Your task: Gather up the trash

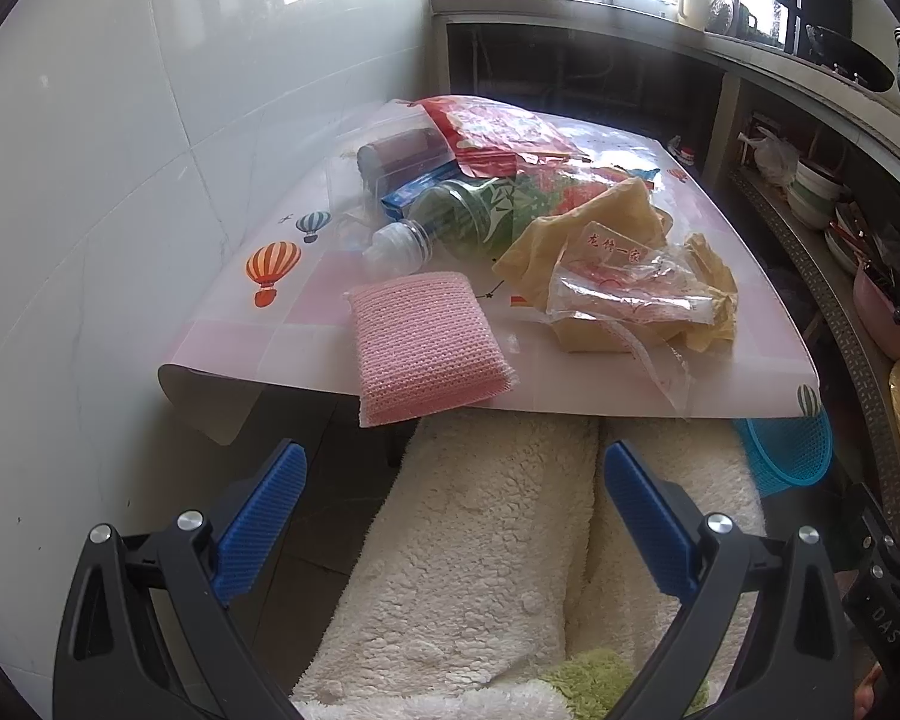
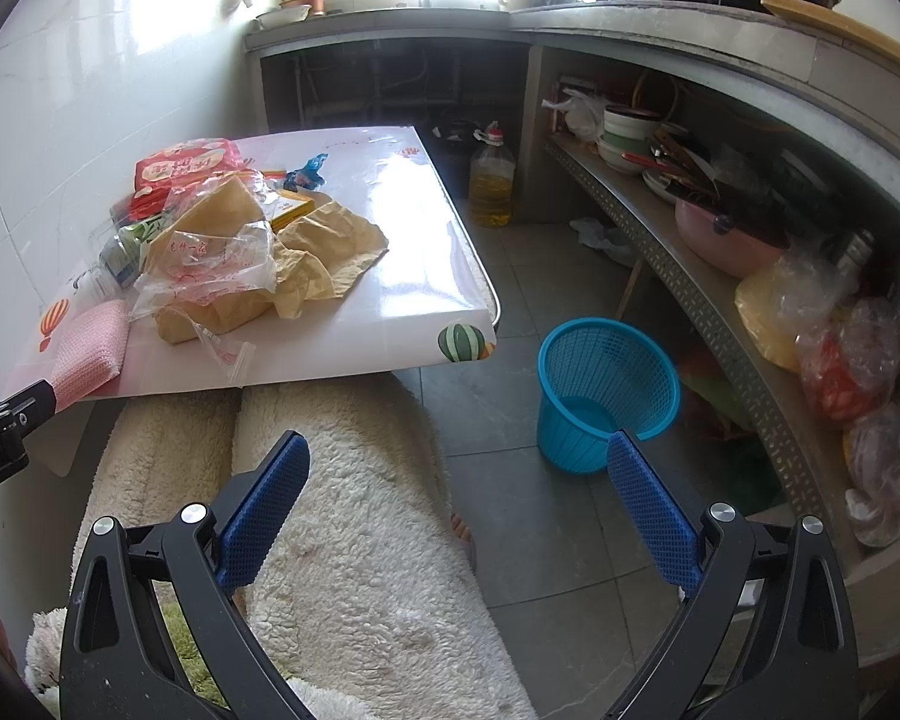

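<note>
A low table [image 1: 570, 384] [image 2: 390, 312] holds a pile of trash: a clear plastic bag [image 1: 624, 282] [image 2: 210, 270] on crumpled yellow paper [image 1: 576, 234] [image 2: 324, 246], a green plastic bottle [image 1: 468, 216], a red wrapper [image 1: 498, 126] [image 2: 180, 168] and a pink scouring pad [image 1: 426, 342] [image 2: 90, 348] at the near edge. A blue mesh bin [image 2: 600, 390] [image 1: 786, 450] stands on the floor right of the table. My left gripper [image 1: 450, 492] is open and empty, below the table's near edge. My right gripper [image 2: 456, 486] is open and empty, between table and bin.
The person's legs in white fleece [image 1: 480, 540] [image 2: 354, 480] lie under both grippers. A tiled wall [image 1: 120, 180] runs left of the table. A shelf [image 2: 720, 300] with bowls, a pink pan and bags runs along the right. An oil bottle [image 2: 492, 180] stands on the floor.
</note>
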The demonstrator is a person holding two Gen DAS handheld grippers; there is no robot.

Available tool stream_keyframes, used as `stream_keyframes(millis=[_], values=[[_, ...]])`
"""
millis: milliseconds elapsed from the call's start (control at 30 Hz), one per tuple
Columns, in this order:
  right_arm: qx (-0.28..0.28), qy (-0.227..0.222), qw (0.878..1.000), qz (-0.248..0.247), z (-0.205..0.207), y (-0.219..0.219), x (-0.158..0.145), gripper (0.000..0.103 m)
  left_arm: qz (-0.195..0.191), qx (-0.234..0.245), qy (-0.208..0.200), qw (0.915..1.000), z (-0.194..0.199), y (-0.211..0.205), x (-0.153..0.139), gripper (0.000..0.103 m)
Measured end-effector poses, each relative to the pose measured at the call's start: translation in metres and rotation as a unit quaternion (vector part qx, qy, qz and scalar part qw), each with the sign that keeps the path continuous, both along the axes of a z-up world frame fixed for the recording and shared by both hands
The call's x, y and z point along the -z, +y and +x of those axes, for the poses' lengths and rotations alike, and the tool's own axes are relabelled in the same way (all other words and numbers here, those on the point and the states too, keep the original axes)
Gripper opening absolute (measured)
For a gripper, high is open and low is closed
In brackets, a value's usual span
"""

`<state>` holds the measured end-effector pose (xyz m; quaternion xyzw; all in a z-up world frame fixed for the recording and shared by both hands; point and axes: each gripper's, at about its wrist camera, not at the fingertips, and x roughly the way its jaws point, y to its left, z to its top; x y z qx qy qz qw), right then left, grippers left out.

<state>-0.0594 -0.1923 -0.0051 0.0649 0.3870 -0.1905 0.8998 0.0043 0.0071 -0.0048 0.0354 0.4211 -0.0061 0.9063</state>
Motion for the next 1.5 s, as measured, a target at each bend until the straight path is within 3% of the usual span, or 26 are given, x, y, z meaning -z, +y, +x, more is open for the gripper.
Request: stream_keyframes(millis=[700, 1000, 1267, 1400, 1500], values=[[-0.001, -0.001, 1.0, 0.001, 0.001, -0.001, 0.001, 0.095, 0.0, -0.002, 0.003, 1.0, 0.006, 0.006, 0.003, 0.097], [-0.019, 0.002, 1.0, -0.013, 0.016, 0.008, 0.0, 0.095, -0.022, -0.001, 0.003, 0.9998, 0.024, 0.026, 0.003, 0.097], [-0.05, -0.01, 0.999, -0.016, 0.042, 0.012, -0.006, 0.095, -0.075, 0.0, 0.001, 0.9972, 0.056, 0.059, 0.006, 0.097], [-0.064, 0.0, 0.998, -0.006, 0.056, 0.016, 0.001, 0.095, -0.158, 0.032, 0.038, 0.9862, 0.079, 0.071, 0.02, 0.097], [-0.073, 0.013, 0.997, 0.001, 0.064, 0.019, 0.009, 0.095, -0.18, 0.014, 0.078, 0.9804, 0.101, 0.07, 0.032, 0.097]])
